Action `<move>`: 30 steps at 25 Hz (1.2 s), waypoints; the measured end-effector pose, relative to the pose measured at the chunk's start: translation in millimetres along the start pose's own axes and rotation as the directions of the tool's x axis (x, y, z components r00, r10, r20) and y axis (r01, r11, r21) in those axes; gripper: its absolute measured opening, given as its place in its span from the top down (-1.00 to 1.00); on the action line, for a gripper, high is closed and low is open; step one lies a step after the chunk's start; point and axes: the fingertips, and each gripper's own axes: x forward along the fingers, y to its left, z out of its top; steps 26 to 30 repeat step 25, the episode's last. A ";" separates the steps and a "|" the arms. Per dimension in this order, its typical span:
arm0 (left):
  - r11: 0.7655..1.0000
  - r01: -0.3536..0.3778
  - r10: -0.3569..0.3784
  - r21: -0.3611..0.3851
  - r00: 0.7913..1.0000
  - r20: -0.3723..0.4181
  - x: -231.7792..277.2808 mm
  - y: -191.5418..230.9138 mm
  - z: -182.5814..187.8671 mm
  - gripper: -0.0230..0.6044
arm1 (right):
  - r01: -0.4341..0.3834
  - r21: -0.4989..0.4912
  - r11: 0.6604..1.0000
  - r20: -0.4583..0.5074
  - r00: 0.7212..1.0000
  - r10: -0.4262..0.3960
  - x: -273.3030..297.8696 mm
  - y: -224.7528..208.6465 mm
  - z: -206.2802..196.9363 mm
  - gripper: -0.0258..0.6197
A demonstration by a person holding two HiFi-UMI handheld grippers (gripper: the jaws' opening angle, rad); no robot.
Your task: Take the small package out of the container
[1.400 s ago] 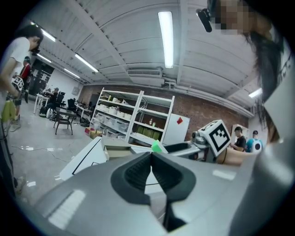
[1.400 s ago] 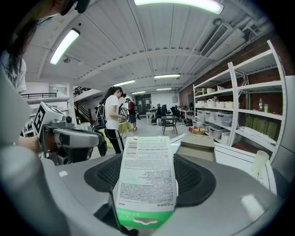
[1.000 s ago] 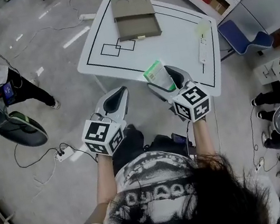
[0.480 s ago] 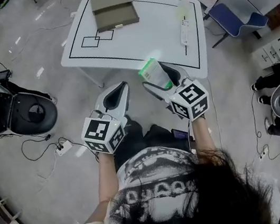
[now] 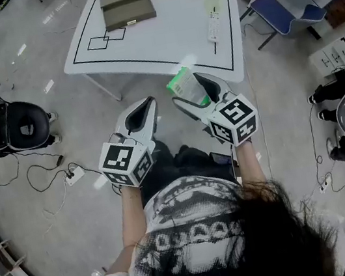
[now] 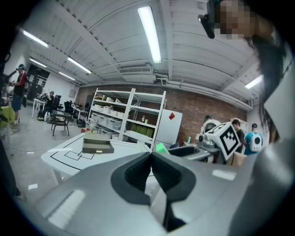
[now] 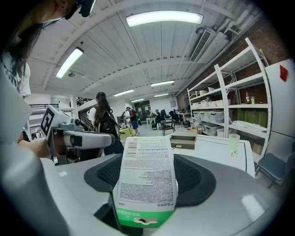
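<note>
My right gripper [image 5: 192, 93] is shut on the small package [image 5: 185, 85], a white and green packet with printed text [image 7: 146, 179] that stands up between its jaws. It hangs in the air just short of the white table's [image 5: 161, 37] near edge. The container [image 5: 126, 4], a flat olive-grey box, lies closed at the table's far left corner and shows in the right gripper view as a low box [image 7: 183, 140]. My left gripper [image 5: 146, 107] is shut with nothing in it, its jaws meeting in front of its camera [image 6: 150, 159], beside the right one and off the table.
A white remote-like bar [image 5: 213, 26] and a clear cup [image 5: 213, 0] lie at the table's far right. Black outlines mark the tabletop [image 5: 97, 43]. A blue chair [image 5: 282, 18] stands right of the table, a black chair [image 5: 23, 126] to the left, with cables [image 5: 47, 174] on the floor.
The person has stepped back from the table: both grippers, the right still holding the package, are now farther from the table's near edge. The container stays put.
</note>
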 end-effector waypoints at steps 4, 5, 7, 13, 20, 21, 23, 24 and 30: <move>1.000 0.002 -0.002 0.002 1.000 -0.002 4.2 -10.2 -4.9 0.93 | -0.002 -0.005 1.000 -0.003 1.000 0.002 -8.3 -3.8 -8.1 -0.21; 1.000 0.003 -0.003 0.003 1.000 -0.004 5.0 -11.5 -6.3 0.93 | -0.001 -0.003 1.000 -0.003 1.000 0.001 -9.3 -4.6 -9.7 -0.21; 1.000 0.002 -0.002 0.004 1.000 -0.007 6.2 -13.9 -8.1 0.93 | -0.001 -0.002 1.000 -0.003 1.000 0.001 -11.7 -5.5 -12.1 -0.21; 1.000 0.008 -0.008 0.015 1.000 -0.010 11.4 -24.6 -8.3 0.93 | -0.002 -0.001 1.000 0.004 1.000 0.002 -20.5 -9.2 -14.4 -0.21; 1.000 0.011 -0.011 0.027 1.000 -0.011 11.7 -28.1 -8.2 0.93 | -0.006 -0.004 1.000 0.005 1.000 0.006 -22.2 -7.6 -17.1 -0.21; 1.000 0.012 -0.012 0.028 1.000 -0.011 11.9 -27.7 -8.3 0.93 | -0.006 -0.004 1.000 0.004 1.000 0.006 -21.7 -7.9 -17.6 -0.21; 0.999 0.013 -0.013 0.030 1.000 -0.011 12.1 -27.0 -8.6 0.93 | -0.005 -0.003 1.000 0.004 1.000 0.005 -21.0 -8.4 -18.2 -0.21; 0.999 0.014 -0.013 0.031 1.000 -0.012 12.1 -26.7 -8.7 0.93 | -0.004 -0.003 1.000 0.004 1.000 0.004 -20.7 -8.6 -18.3 -0.21; 0.999 0.014 -0.014 0.032 1.000 -0.012 12.0 -26.3 -8.9 0.93 | -0.003 -0.003 1.000 0.004 1.000 0.003 -20.5 -8.6 -18.4 -0.21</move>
